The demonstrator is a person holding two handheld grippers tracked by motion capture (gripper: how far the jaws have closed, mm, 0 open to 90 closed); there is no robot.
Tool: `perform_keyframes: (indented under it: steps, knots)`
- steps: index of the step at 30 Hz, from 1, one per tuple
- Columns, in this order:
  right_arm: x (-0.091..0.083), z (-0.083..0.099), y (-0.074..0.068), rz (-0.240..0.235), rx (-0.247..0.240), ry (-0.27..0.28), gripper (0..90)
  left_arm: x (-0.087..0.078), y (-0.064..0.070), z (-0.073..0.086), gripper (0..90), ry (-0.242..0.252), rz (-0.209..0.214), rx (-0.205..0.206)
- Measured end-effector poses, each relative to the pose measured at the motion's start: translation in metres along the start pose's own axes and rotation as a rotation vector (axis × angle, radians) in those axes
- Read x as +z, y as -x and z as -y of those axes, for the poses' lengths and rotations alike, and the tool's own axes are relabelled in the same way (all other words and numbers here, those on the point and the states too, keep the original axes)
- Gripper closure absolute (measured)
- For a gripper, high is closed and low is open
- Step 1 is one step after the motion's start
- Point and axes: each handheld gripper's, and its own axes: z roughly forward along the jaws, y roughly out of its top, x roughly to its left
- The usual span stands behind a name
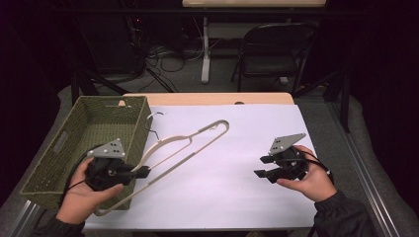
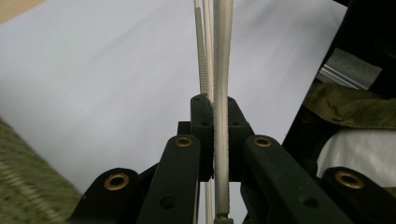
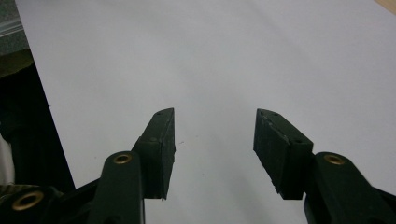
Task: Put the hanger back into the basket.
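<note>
At the far left a woven basket (image 1: 59, 143) sits on the tabletop (image 1: 237, 163), one of its kind. Just beside its right wall the left tongs (image 1: 143, 171) are pinched tight on the hanger (image 1: 190, 143); in the left gripper view the pads (image 2: 201, 135) squeeze the pale bar (image 2: 222, 93) between them. The grip is on the lower bar, toward its near-left end. From there the hanger's long axis runs away and to the right, from the near-left corner by the basket up to its far tip at mid-tabletop, with the wire hook (image 1: 153, 118) just beside the basket's far right corner. There is one hanger. The basket lies immediately left of the held hanger, so I judge that any move into it is a short swing leftward, with the long bar needing to turn in line with the basket's length.

Well apart to the right, the right tongs (image 1: 263, 166) are spread wide with nothing between them, over bare white tabletop. The left hand is by far the nearer.
</note>
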Motion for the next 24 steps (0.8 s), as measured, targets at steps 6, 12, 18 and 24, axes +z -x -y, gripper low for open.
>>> perform_keyframes:
  steps: [6,12,18,24]
  knots:
    - [0.001,0.001,0.004,0.005,0.012,0.001,48.1,-0.024,-0.022,-0.002,87.1,0.002,-0.038,-0.005]
    - [0.0,0.002,0.008,0.011,0.02,-0.029,48.0,-0.047,-0.052,0.003,87.1,0.014,-0.104,-0.04]
    - [0.001,0.003,0.011,0.01,0.027,-0.017,47.9,-0.065,-0.082,0.013,87.1,0.003,-0.154,-0.072]
    - [0.004,0.003,0.013,0.013,0.034,-0.021,47.8,-0.077,-0.103,0.023,87.1,0.001,-0.191,-0.09]
